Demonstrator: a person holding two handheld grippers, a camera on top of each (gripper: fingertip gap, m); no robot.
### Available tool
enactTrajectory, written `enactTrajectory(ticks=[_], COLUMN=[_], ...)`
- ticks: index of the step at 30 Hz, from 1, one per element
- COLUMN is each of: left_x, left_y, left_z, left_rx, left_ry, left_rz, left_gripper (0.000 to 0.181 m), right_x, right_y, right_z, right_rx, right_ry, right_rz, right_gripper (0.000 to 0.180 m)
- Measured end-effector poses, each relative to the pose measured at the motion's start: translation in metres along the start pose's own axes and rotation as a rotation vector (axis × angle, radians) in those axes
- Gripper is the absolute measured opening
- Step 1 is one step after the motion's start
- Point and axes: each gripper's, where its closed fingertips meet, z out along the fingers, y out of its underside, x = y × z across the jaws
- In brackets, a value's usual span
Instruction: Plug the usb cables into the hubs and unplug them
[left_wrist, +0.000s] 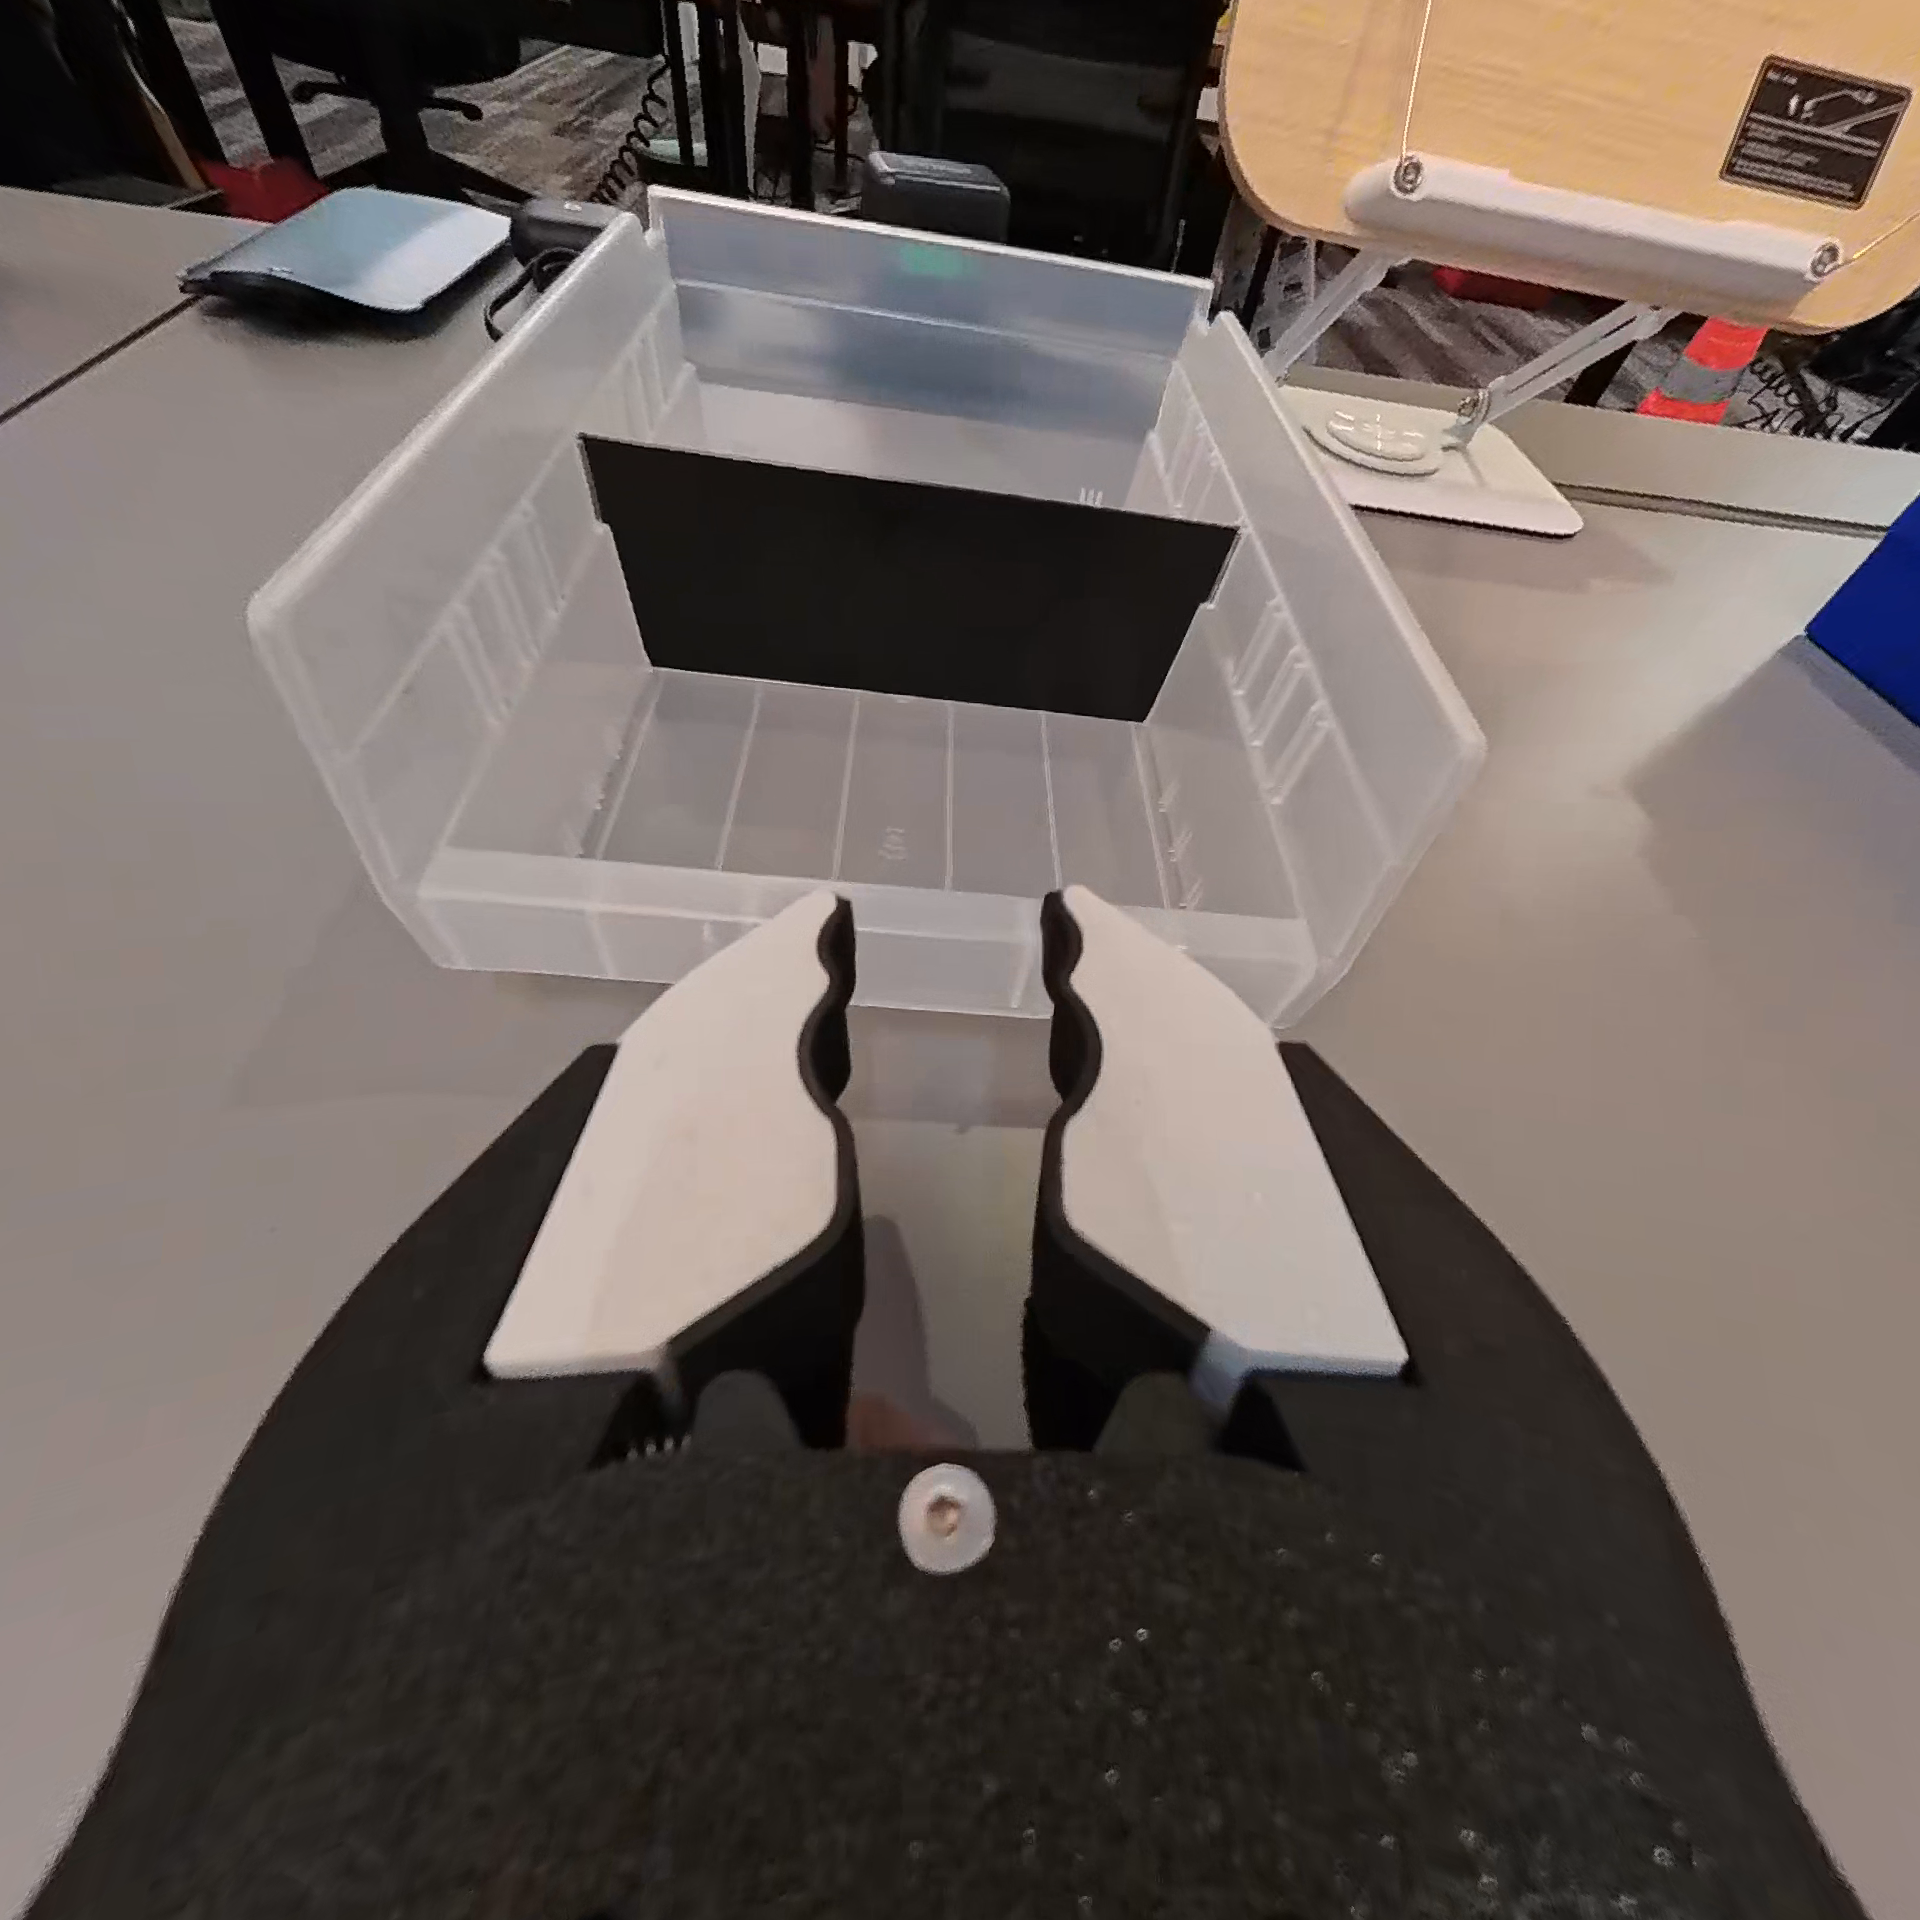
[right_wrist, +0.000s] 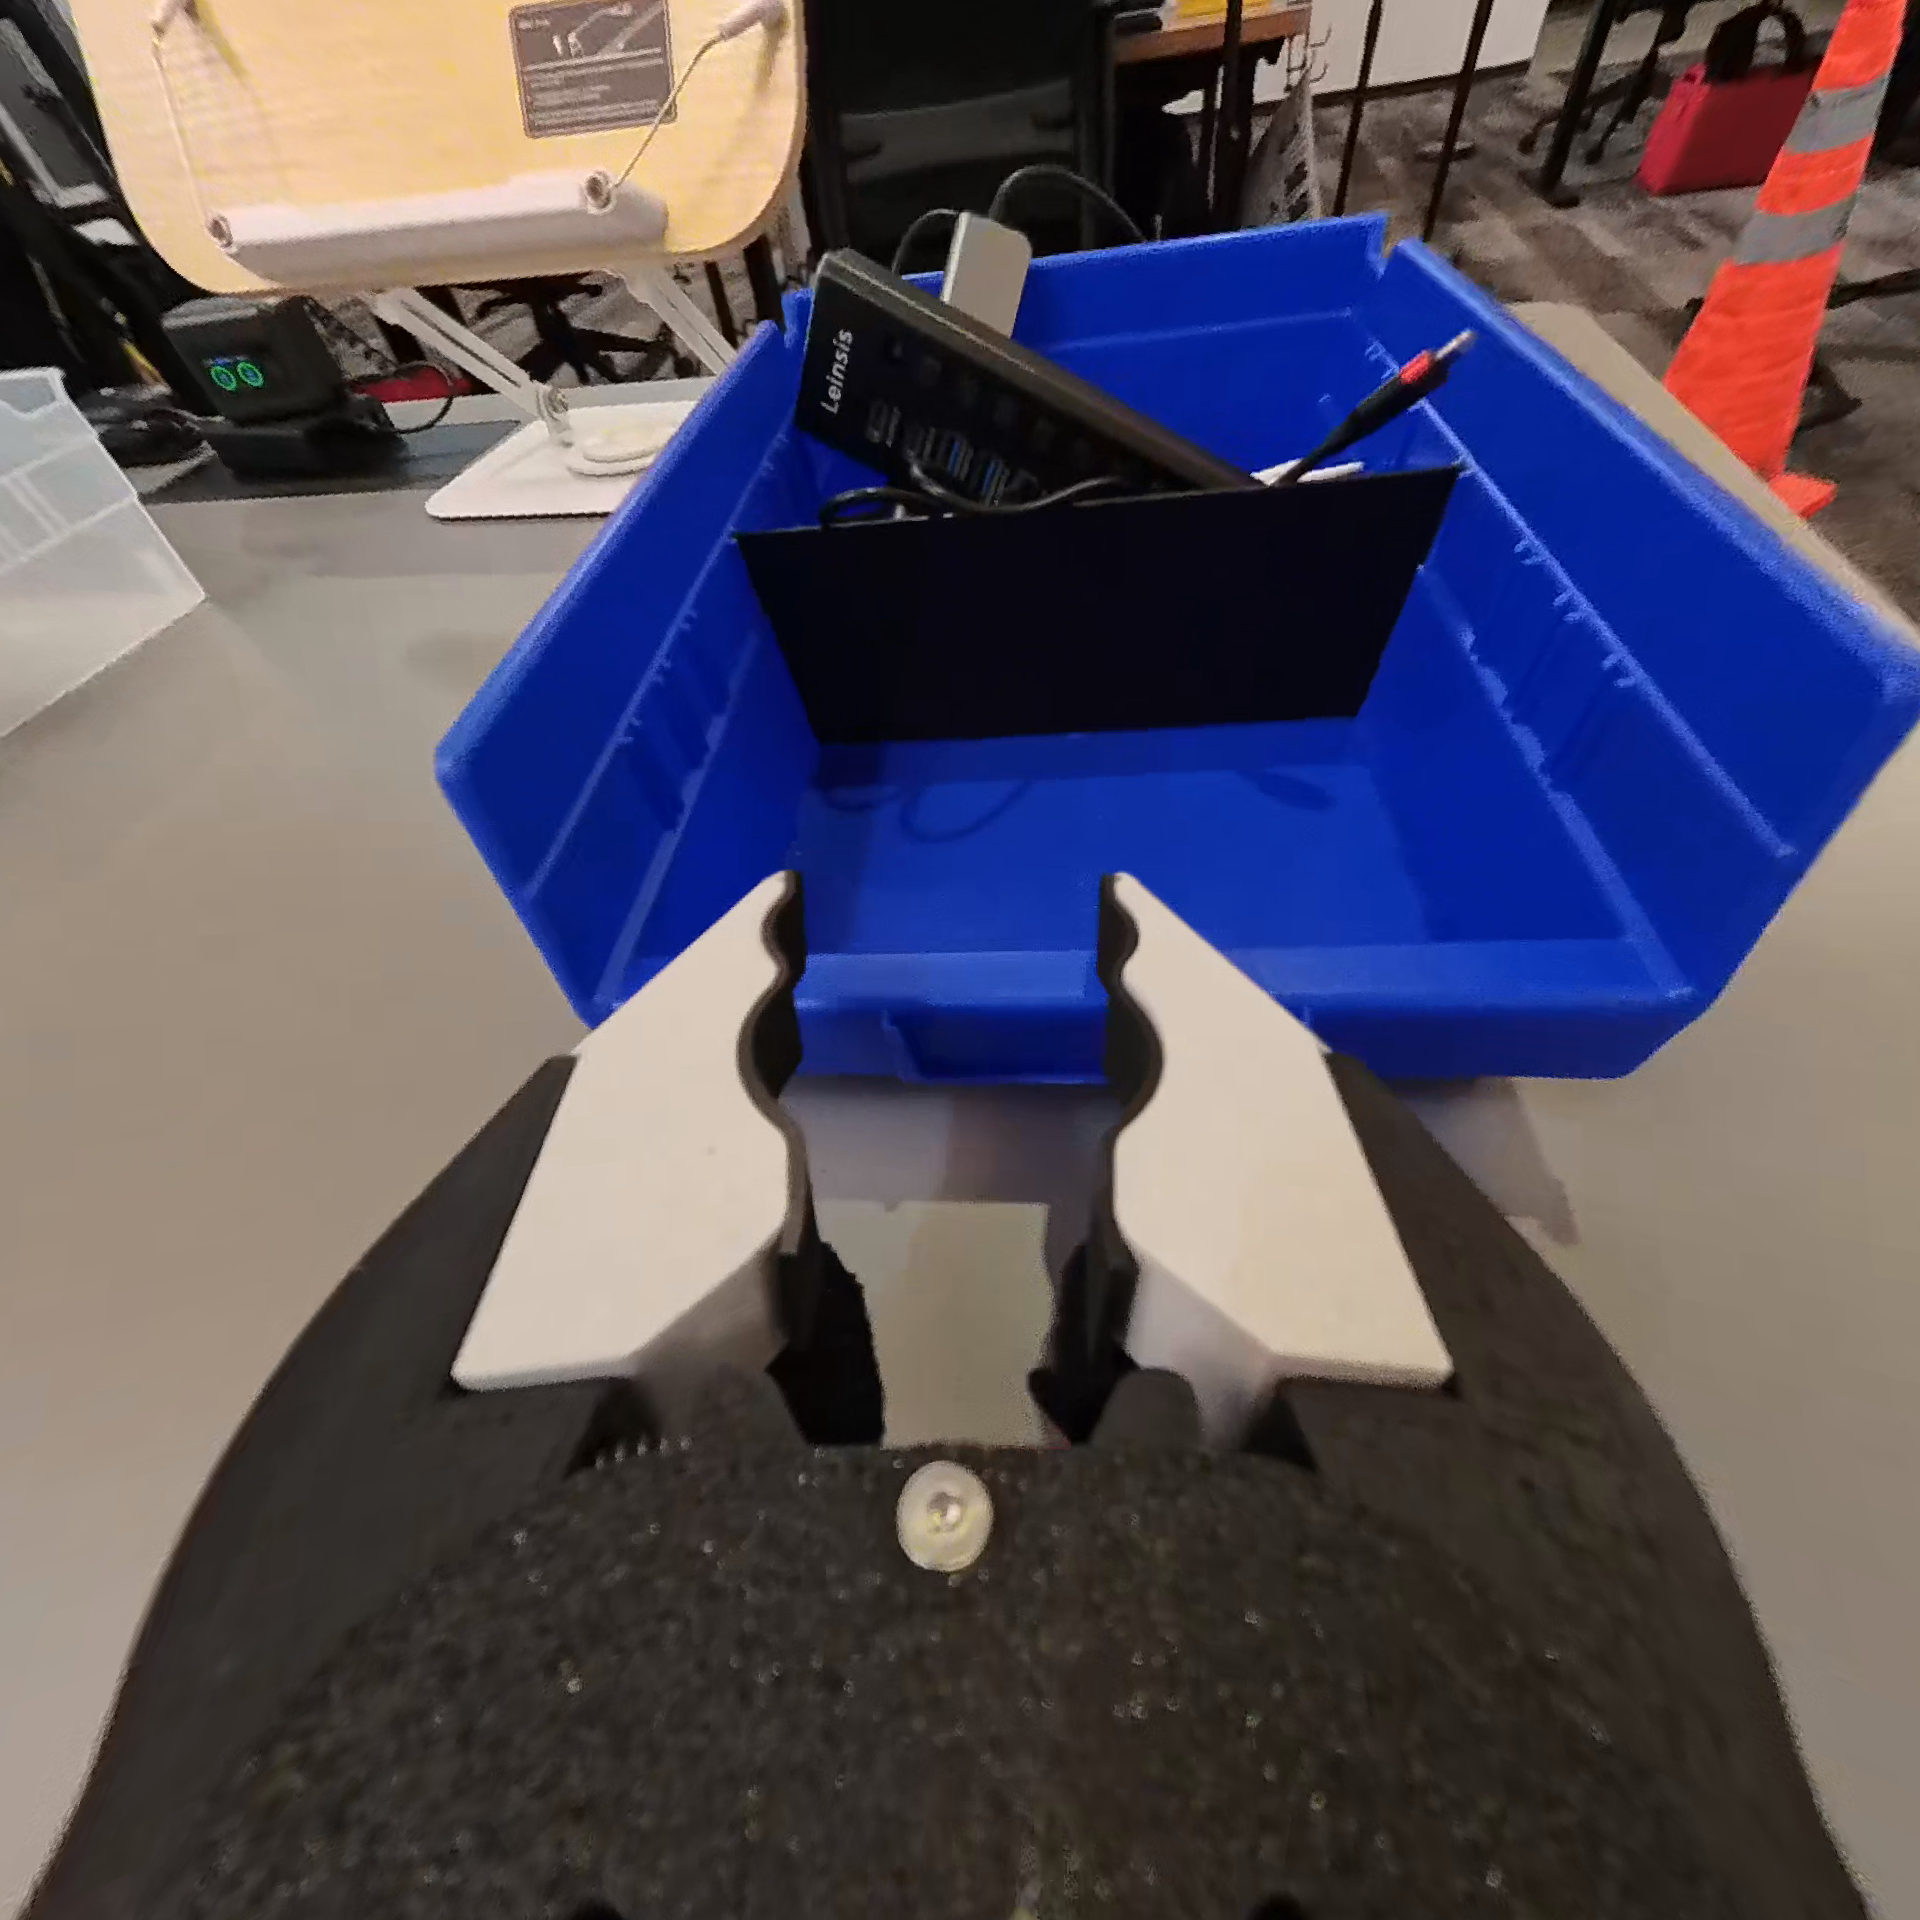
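Because the black divider (right_wrist: 1091, 613) hid the blue bin's (right_wrist: 644, 727) rear compartment, we saw only part of the black hub (right_wrist: 977, 405) — tilted, ports blurred, cables (right_wrist: 1382, 400) tangled beside it. Both left gripper (left_wrist: 948, 914) and right gripper (right_wrist: 951, 894) gaped wide, holding nothing.

Black hub (right_wrist: 997, 405) leans tilted in the blue bin's (right_wrist: 1621, 727) rear compartment, cables (right_wrist: 1371, 405) apparently alongside.

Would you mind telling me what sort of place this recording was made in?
Probably an office or lab workspace: grey desks, office chairs on carpet behind, a laptop stand, and an orange traffic cone.
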Motion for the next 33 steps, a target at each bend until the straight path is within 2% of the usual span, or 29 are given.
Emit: enactTrajectory(ticks=[5, 7, 14, 16, 19, 20, 25, 28, 31, 33], left_x=[-0.002, -0.004, 0.002, 0.002, 0.008, 0.011, 0.035, 0.055, 0.083, 0.111], left_y=[0.000, 0.002, 0.001, -0.003, -0.009, -0.009, -0.011, -0.011, -0.011, -0.009], left_z=[0.003, 0.005, 0.008, 0.007, 0.004, 0.004, 0.002, -0.001, -0.006, -0.009], left_rx=[-0.004, -0.010, 0.001, 0.037, 0.074, 0.072, 0.077, 0.095, 0.113, 0.130], left_ry=[-0.005, -0.007, 0.004, -0.027, -0.040, -0.044, 0.006, 0.050, 0.101, 0.155], left_rz=[-0.003, -0.008, 0.010, 0.051, 0.117, 0.127, 0.196, 0.233, 0.266, 0.299], left_gripper=[0.034, 0.034, 0.039, 0.049, 0.054, 0.061, 0.060, 0.057, 0.057, 0.061], right_x=[-0.002, 0.002, -0.005, -0.023, -0.069, -0.080, -0.100, -0.110, -0.135, -0.158], right_y=[-0.001, -0.002, -0.014, -0.017, -0.006, -0.002, -0.016, -0.016, -0.009, -0.003], right_z=[-0.002, -0.003, -0.008, -0.010, -0.015, -0.015, 0.008, 0.022, 0.017, 0.005], right_rx=[-0.032, -0.049, 0.004, 0.024, -0.007, -0.019, 0.005, -0.037, -0.060, -0.062], right_ry=[-0.030, 0.008, 0.003, -0.072, -0.238, -0.256, -0.126, -0.087, -0.168, -0.270], right_rz=[0.014, -0.014, -0.065, -0.114, -0.207, -0.224, -0.280, -0.189, -0.188, -0.202], right_gripper=[0.051, 0.051, 0.055, 0.057, 0.058, 0.059, 0.060, 0.055, 0.056, 0.049])
